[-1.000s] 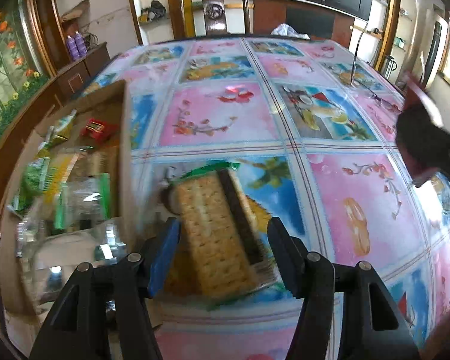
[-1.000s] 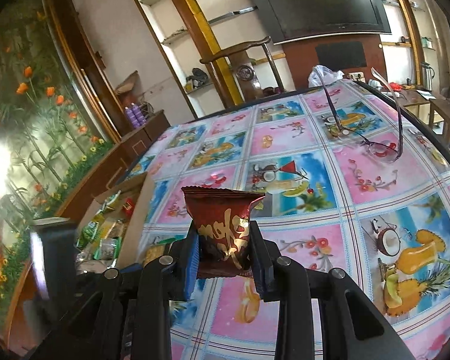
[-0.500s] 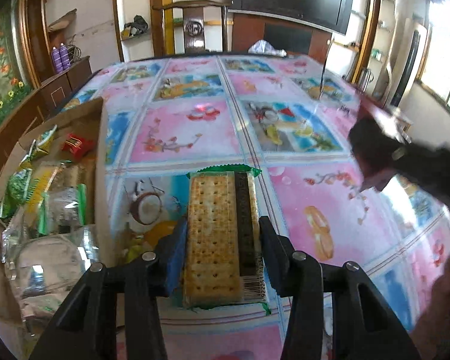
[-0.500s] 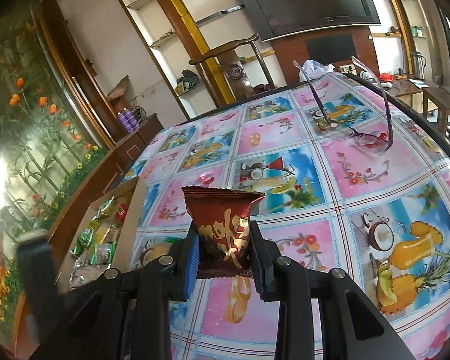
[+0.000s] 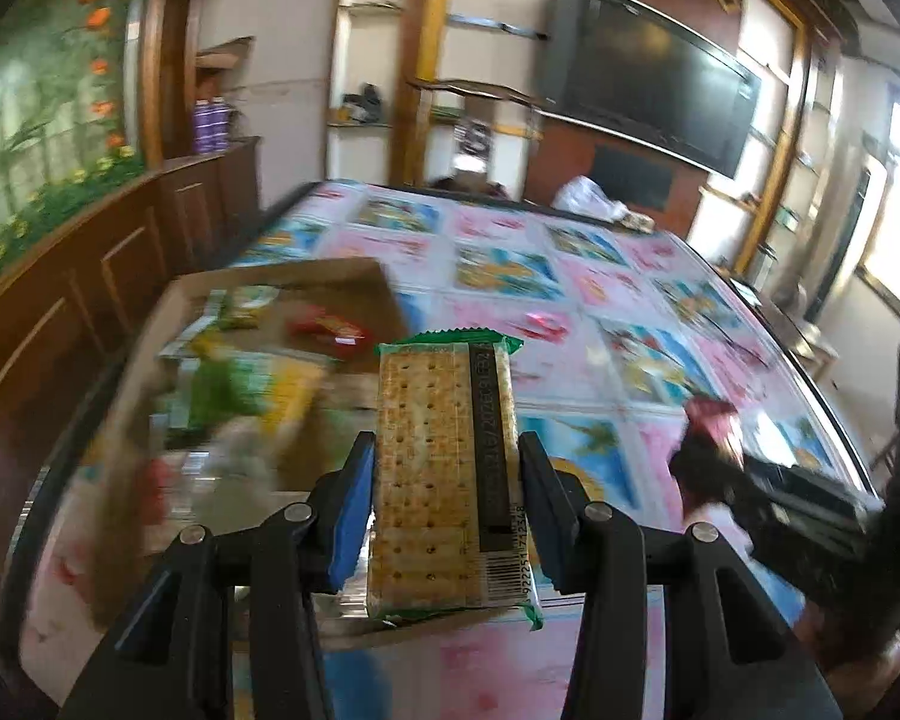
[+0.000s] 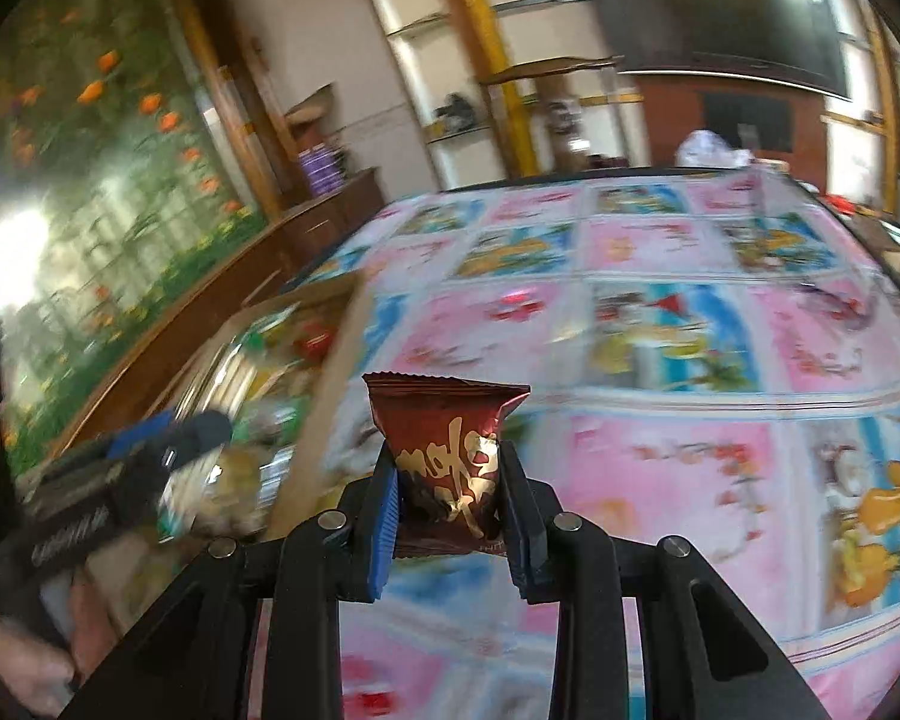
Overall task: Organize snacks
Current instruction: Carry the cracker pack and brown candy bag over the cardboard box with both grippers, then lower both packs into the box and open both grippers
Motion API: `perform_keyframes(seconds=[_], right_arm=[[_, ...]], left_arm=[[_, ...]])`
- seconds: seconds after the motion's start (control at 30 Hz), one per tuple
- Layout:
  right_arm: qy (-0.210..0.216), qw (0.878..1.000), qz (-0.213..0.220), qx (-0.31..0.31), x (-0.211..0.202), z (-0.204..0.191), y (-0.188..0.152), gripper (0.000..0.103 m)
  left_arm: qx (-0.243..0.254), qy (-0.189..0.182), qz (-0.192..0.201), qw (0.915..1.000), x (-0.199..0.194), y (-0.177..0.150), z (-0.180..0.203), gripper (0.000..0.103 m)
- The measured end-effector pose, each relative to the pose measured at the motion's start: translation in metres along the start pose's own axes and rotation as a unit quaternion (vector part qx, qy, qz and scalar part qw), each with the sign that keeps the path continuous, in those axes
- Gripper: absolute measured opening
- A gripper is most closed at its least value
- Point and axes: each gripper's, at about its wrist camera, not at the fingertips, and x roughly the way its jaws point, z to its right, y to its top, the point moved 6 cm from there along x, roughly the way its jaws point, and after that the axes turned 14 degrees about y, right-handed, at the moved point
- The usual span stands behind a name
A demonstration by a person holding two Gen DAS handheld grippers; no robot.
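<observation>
Left gripper (image 5: 444, 504) is clamping a cracker pack (image 5: 444, 474) between its blue pads – clear wrapper with green crimped ends, barcode strip down the right side. The pack is sitting lengthwise along the fingers, lifted off the table, its far end lying over the near right part of the cardboard box (image 5: 306, 276). The box is sitting on the left side of the table, holding a jumble of green, yellow and red snack packets, blurred.

Right gripper (image 6: 450, 510) is clamped on a dark red snack pouch (image 6: 447, 450) with gold lettering, upright, crimped top edge up. It is hanging above the fruit-print tablecloth (image 6: 690, 360), just right of the box's right wall (image 6: 324, 396). In the right wrist view the left gripper (image 6: 168, 438) is showing low at left, over the box; in the left wrist view the right gripper (image 5: 714, 462) is showing at the right edge with the red pouch – both blurred.
</observation>
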Motion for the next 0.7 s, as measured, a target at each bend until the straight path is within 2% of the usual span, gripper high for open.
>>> perform_keyframes(seconds=[0.17,0.27,0.47,0.7], right_arm=[[0.038,0.998,-0.036,-0.039,0.027,-0.049,-0.009,0.033],[0.052,0.995,-0.064,-0.058,0.05,-0.071,-0.017,0.033],[0.045,0.992,-0.086,-0.083,0.083,-0.09,-0.019,0.033],[0.026,0.991,-0.083,-0.096,0.116,-0.091,0.004,0.033]], left_arm=[[-0.043,0.038,0.003,0.9983,0.006,0.002,-0.057,0.045],[-0.066,0.048,-0.002,0.9967,0.013,0.0,-0.081,0.045],[-0.082,0.055,-0.01,0.9951,0.023,-0.007,-0.1,0.045],[-0.088,0.057,-0.018,0.9944,0.035,-0.011,-0.106,0.045]])
